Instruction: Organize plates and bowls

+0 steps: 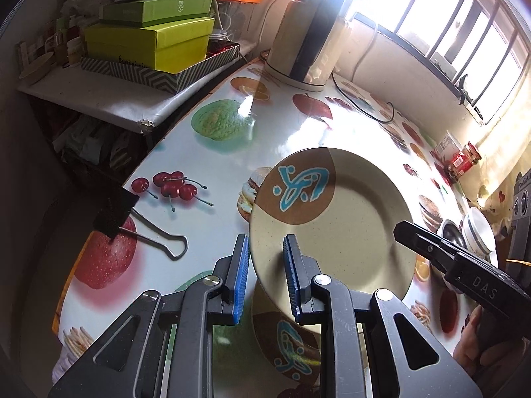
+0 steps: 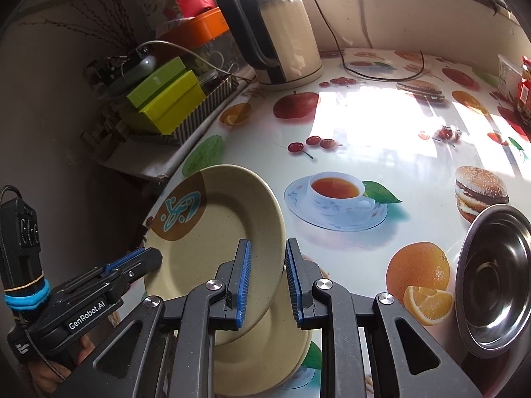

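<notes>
A beige plate with a brown patch and a blue motif hangs tilted over the fruit-print table. My left gripper is shut on its left rim, and the right gripper clamps the opposite rim. In the right wrist view the same plate sits with its right rim between the blue pads of my right gripper, while the left gripper bites the far rim. Directly below lies a matching plate flat on the table, partly hidden.
A steel bowl and a white bowl stand to the right. An electric kettle with its cord is at the back. A binder clip lies left; green boxes fill a side shelf. A red jar stands far right.
</notes>
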`<state>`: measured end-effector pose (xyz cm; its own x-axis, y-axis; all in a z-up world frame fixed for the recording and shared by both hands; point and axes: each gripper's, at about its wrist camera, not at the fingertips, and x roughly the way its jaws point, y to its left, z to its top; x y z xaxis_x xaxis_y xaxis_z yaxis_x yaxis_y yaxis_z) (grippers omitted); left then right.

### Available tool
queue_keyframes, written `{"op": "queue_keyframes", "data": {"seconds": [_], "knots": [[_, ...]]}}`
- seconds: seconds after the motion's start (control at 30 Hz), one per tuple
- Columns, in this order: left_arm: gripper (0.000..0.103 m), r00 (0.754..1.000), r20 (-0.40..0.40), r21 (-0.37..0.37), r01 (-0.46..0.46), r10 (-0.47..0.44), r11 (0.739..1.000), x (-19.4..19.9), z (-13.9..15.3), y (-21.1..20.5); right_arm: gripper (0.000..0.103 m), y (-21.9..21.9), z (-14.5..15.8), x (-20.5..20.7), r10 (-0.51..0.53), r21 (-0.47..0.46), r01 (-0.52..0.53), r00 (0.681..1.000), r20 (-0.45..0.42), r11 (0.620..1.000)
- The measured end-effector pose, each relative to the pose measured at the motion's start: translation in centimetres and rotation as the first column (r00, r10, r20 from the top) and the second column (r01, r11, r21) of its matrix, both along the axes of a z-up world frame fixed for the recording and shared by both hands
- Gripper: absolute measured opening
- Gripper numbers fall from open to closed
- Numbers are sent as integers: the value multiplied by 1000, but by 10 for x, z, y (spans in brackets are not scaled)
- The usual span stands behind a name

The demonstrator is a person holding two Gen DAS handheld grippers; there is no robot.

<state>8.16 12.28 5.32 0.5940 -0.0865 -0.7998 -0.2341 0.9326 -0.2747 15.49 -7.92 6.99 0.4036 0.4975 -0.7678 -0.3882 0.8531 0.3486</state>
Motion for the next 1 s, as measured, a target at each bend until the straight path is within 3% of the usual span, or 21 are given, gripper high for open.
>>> {"op": "queue_keyframes", "data": {"seconds": [1.0], "knots": [[22,999,-37,14,32,-31,999,-33,-15,-24,21,-24,-17,-42,-27,-6,26,999,-27,1000]]}}
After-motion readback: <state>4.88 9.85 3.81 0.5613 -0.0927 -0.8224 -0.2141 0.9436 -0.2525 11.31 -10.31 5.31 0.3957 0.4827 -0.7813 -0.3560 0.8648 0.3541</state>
